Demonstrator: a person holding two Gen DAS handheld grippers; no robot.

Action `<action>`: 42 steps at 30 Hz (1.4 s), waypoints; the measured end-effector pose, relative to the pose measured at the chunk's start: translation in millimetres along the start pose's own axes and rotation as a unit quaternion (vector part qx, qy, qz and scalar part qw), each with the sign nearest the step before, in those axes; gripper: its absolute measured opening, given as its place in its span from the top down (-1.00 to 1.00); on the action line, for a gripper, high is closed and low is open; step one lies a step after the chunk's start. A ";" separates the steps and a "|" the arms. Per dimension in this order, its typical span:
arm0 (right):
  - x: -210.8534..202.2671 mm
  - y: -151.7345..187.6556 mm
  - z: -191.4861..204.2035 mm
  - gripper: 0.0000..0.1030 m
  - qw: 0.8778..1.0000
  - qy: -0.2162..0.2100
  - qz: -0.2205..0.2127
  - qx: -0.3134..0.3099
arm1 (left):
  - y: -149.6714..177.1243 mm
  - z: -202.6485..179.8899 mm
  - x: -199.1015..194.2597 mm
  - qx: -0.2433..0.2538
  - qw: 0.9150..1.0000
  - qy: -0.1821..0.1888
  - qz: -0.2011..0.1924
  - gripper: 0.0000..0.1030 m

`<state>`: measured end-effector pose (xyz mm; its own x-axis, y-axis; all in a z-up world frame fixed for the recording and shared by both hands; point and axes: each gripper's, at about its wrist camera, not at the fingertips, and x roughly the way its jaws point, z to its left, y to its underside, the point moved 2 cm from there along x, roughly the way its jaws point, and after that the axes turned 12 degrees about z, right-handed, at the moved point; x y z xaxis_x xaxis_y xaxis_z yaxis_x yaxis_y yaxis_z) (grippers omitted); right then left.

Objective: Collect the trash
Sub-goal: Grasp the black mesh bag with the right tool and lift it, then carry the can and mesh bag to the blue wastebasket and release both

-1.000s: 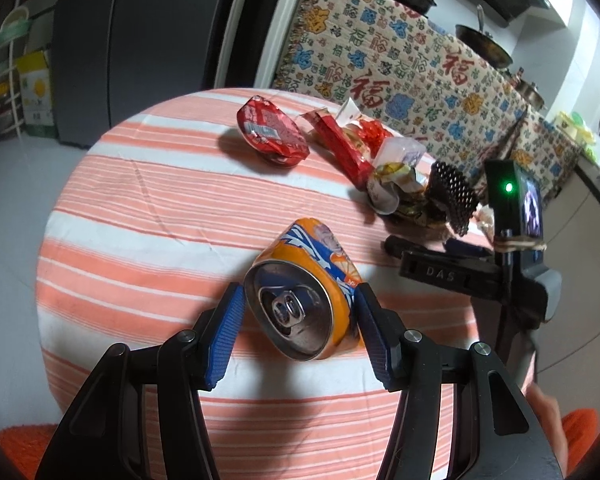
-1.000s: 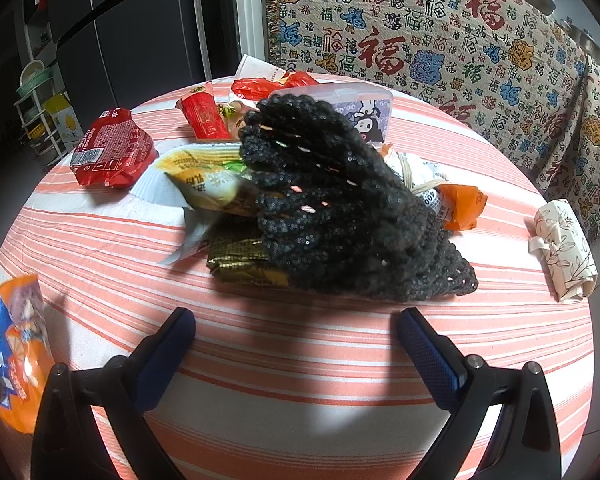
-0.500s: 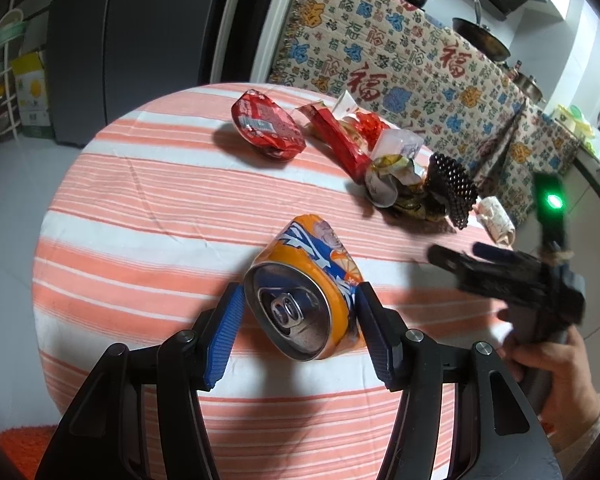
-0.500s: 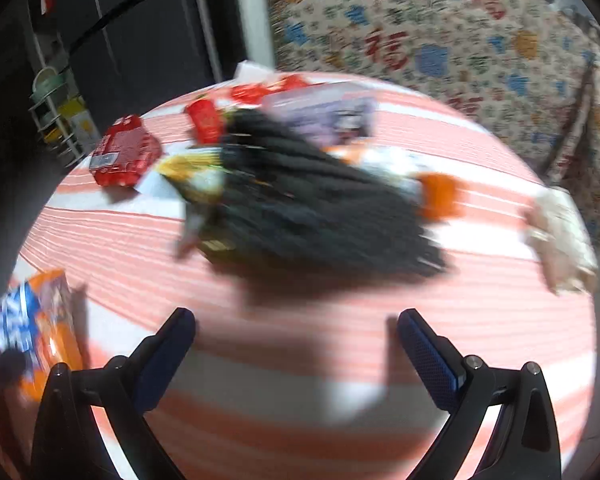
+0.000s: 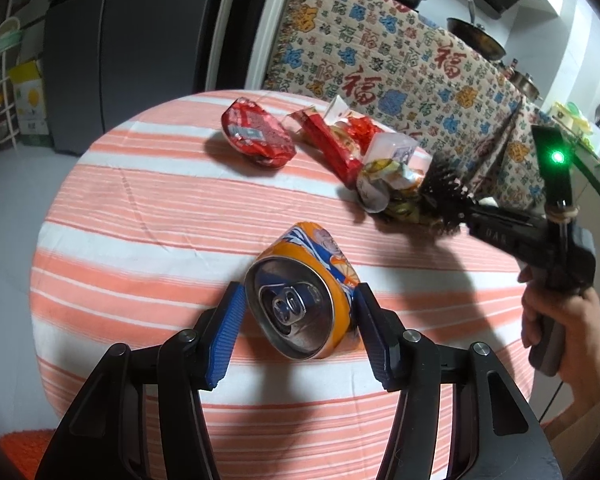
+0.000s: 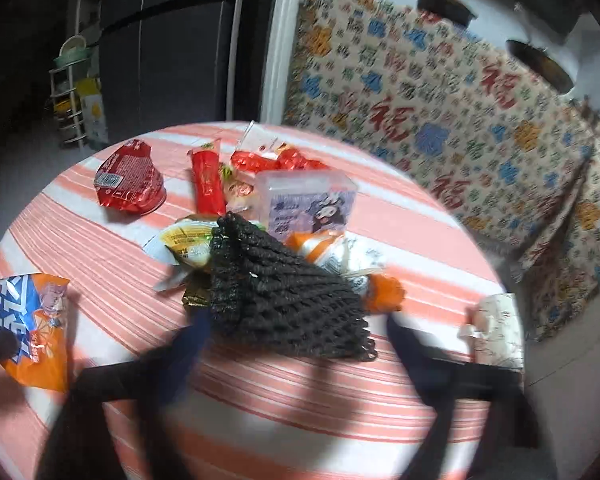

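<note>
A dented orange soda can (image 5: 300, 304) lies end-on between the blue pads of my left gripper (image 5: 296, 320), which is shut on it over the striped table (image 5: 140, 220). The can also shows at the left edge of the right wrist view (image 6: 24, 320). A black foam net (image 6: 284, 292) tops a pile of wrappers. My right gripper (image 6: 296, 328) is blurred and its jaws are closing around the net's near end; the pads are not clearly pressing on it. In the left wrist view the right gripper (image 5: 466, 210) has its tip at the net (image 5: 440, 192).
A red noodle-cup lid (image 6: 128, 180), a red stick wrapper (image 6: 208, 180), a clear plastic box (image 6: 312, 204) and an orange wrapper (image 6: 384, 292) lie around the net. A white floral roll (image 6: 496, 328) sits at the table's right edge. A patterned blanket (image 5: 400, 76) hangs behind.
My right gripper has risen and rolled a little, and its wide-open jaws have started to come together around the black net. The left gripper and the can have stayed put.
</note>
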<state>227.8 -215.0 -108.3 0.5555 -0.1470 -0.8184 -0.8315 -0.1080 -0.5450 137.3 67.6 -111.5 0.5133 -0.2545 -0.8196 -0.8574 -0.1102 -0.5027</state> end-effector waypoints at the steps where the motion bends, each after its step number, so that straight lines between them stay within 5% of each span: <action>1: 2.1 0.1 -4.9 0.78 1.000 -0.023 0.011 0.010 | 0.6 -1.4 -3.6 0.003 1.000 0.003 -0.006 -0.10; 10: -69.7 39.9 -29.2 0.79 0.990 -0.115 -0.025 0.074 | -1.5 -34.7 -27.0 0.034 0.999 0.029 -0.018 -0.10; 17: -111.7 73.1 -75.1 0.79 0.979 -0.163 -0.027 0.123 | -2.8 -98.5 -41.3 0.085 0.995 0.054 -0.010 -0.10; 24: -147.5 133.7 -164.1 0.79 0.975 -0.110 -0.039 0.191 | -6.6 -200.8 -30.5 0.151 0.984 0.098 0.004 -0.10; 29: -154.7 184.3 -233.8 0.79 0.965 -0.064 -0.029 0.254 | 3.5 -293.6 -4.4 0.202 0.967 0.148 0.036 -0.10; 36: -118.4 274.8 -334.7 0.78 0.927 -0.034 0.028 0.372 | 39.3 -417.2 61.0 0.266 0.941 0.188 0.095 -0.10; 42: -82.1 325.8 -381.2 0.78 0.904 -0.042 0.058 0.421 | 66.4 -478.1 122.1 0.283 0.932 0.186 0.128 -0.10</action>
<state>-85.6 -613.0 -149.2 0.4903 -0.0301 -0.8710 -0.6159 0.6952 -0.3707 125.0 -430.1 -113.6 0.1564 -0.5293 -0.8339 -0.7384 0.4981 -0.4546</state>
